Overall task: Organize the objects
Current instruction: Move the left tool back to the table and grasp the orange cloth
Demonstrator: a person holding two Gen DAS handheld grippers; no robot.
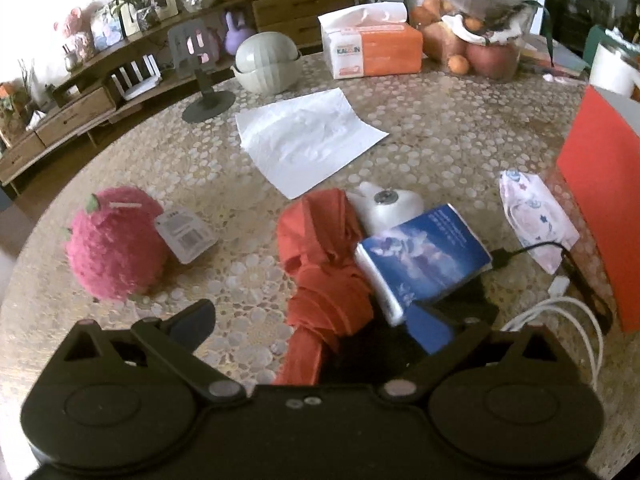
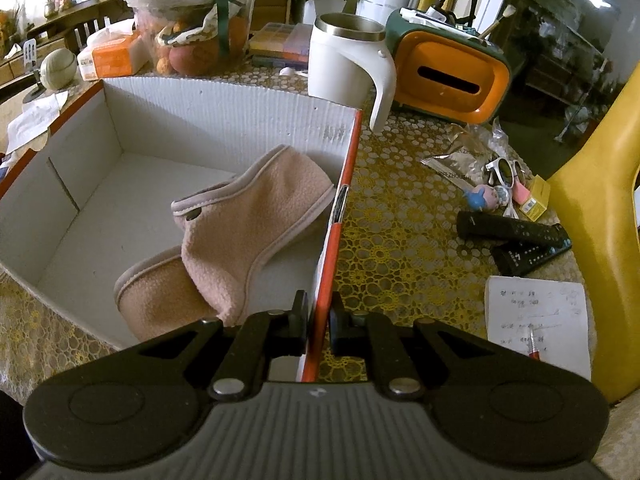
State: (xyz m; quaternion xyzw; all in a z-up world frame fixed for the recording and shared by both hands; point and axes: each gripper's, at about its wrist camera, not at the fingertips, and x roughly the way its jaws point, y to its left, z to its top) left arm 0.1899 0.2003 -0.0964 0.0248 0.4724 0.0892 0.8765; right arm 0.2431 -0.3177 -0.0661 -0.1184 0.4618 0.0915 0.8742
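Observation:
My left gripper (image 1: pixel 316 322) is open, its jaws wide on either side of a folded orange umbrella (image 1: pixel 320 256) that lies on the lace-covered table. A blue book (image 1: pixel 424 256) leans on the umbrella's right, over a white device (image 1: pixel 386 204). A pink plush strawberry (image 1: pixel 114 244) with a tag sits to the left. My right gripper (image 2: pixel 319 322) is shut on the right wall of the red-and-white cardboard box (image 2: pixel 344 184). Pink fleece slippers (image 2: pixel 240 232) lie inside the box. The box's red side shows in the left wrist view (image 1: pixel 600 200).
A white paper sheet (image 1: pixel 308 136), tissue pack (image 1: pixel 372 46), fruit bag (image 1: pixel 472 20), round bowl (image 1: pixel 268 60) and patterned pouch (image 1: pixel 536 216) lie beyond the umbrella. White cables (image 1: pixel 568 316) trail at right. A white mug (image 2: pixel 348 60), orange holder (image 2: pixel 452 76), remotes (image 2: pixel 516 236), notepad (image 2: pixel 536 320) and sunglasses (image 2: pixel 504 172) sit right of the box.

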